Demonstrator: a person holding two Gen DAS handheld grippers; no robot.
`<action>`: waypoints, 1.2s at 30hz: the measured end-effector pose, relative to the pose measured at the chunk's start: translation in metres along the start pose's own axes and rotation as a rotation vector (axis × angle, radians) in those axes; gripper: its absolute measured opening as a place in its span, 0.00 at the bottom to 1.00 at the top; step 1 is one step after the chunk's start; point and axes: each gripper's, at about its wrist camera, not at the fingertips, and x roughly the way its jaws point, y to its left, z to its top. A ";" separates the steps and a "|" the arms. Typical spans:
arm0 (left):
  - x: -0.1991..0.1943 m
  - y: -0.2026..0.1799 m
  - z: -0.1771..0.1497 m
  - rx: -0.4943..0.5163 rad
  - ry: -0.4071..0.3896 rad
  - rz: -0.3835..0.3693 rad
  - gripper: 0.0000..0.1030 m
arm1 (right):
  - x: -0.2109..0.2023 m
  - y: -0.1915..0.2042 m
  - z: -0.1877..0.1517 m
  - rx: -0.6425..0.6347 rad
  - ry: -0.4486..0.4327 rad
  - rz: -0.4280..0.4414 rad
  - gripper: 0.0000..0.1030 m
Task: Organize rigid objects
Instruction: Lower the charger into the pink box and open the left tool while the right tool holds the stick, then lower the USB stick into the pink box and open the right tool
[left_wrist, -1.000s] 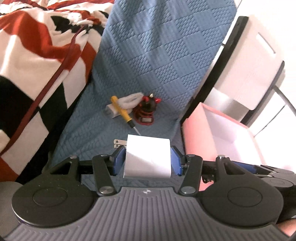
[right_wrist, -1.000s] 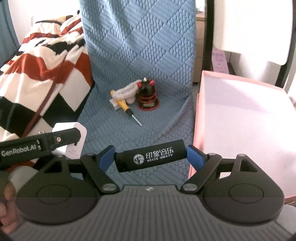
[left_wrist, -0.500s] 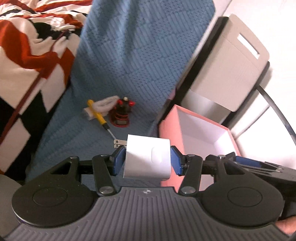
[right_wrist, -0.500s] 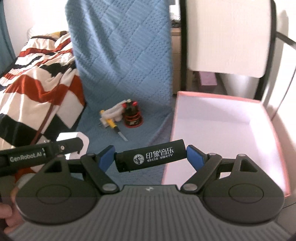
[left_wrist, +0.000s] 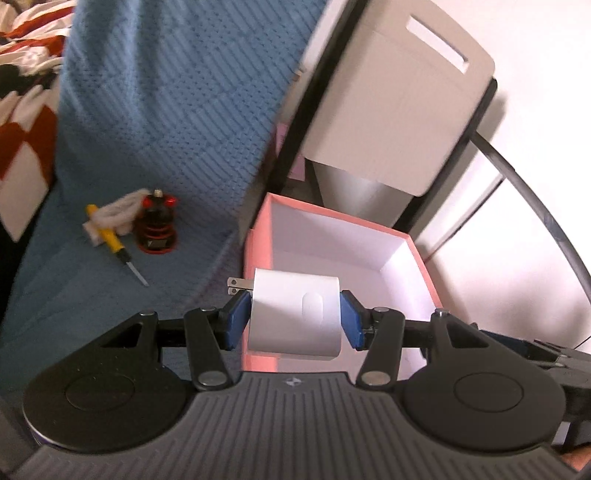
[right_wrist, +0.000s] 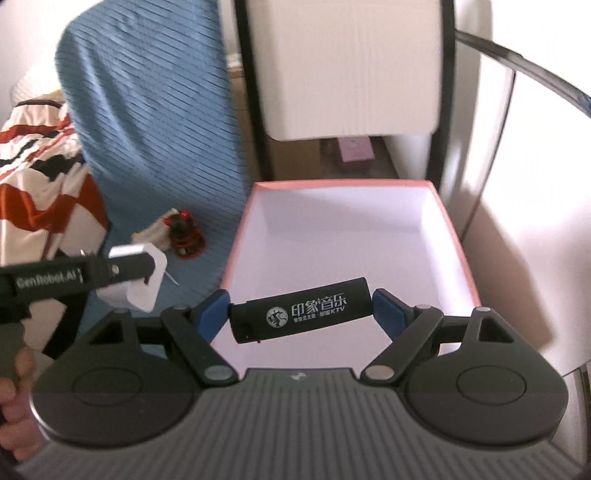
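My left gripper (left_wrist: 294, 317) is shut on a white plug adapter (left_wrist: 295, 314) with its prongs pointing left, held over the near left corner of the pink box (left_wrist: 258, 236). My right gripper (right_wrist: 300, 309) is shut on a black lighter (right_wrist: 301, 310) with white print, held above the near edge of the pink box (right_wrist: 236, 243), whose white inside is bare. The adapter and left gripper also show in the right wrist view (right_wrist: 136, 284). A yellow screwdriver (left_wrist: 110, 242), a white cord bundle (left_wrist: 118, 208) and a red-black figure (left_wrist: 155, 225) lie on the blue mat.
The blue quilted mat (left_wrist: 166, 110) runs up behind the loose objects. A striped red, black and white blanket (right_wrist: 33, 184) lies to the left. A white chair back (right_wrist: 347, 70) with black frame stands behind the box.
Both grippers have swung right, from over the blue mat to over the pink box, each still holding its object.
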 end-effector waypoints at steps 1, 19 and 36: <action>0.008 -0.005 0.000 0.005 0.011 -0.004 0.57 | 0.004 -0.006 -0.001 0.003 0.008 -0.004 0.84; 0.139 -0.049 -0.019 0.069 0.196 0.038 0.57 | 0.113 -0.084 -0.020 0.060 0.207 0.015 0.84; 0.150 -0.048 -0.021 0.064 0.222 0.051 0.58 | 0.144 -0.099 -0.033 0.101 0.274 0.044 0.97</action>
